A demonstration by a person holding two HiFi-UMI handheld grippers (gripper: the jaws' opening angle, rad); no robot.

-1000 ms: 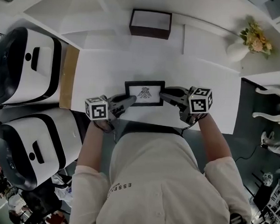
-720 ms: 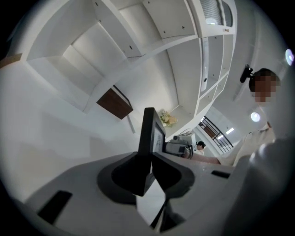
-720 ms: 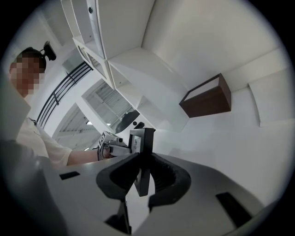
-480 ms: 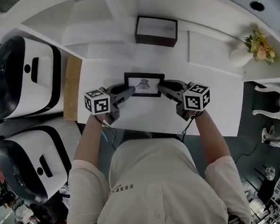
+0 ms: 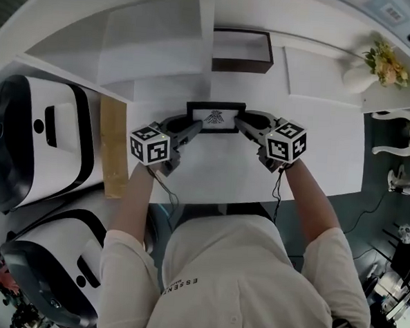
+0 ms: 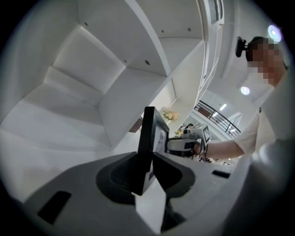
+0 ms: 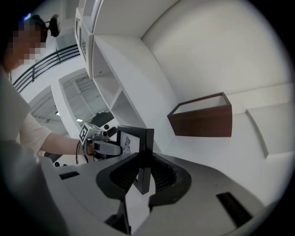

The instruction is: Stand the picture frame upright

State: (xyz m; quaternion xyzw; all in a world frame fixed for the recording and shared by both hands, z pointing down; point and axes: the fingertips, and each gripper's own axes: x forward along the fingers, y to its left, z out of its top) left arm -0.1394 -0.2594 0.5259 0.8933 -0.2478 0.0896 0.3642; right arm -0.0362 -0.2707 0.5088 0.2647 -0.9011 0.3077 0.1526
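The picture frame (image 5: 215,117) sits between the left hand-held gripper (image 5: 192,128) and right hand-held gripper (image 5: 241,120), each clamped on a side edge to steady it upright; the left jaws have just been opening slightly.

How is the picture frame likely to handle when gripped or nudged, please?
The picture frame is probably stiff: clamped only at its two side edges, it shows no sag. It is thin and held nearly upright, so once released, a nudge from front or back could tip it.
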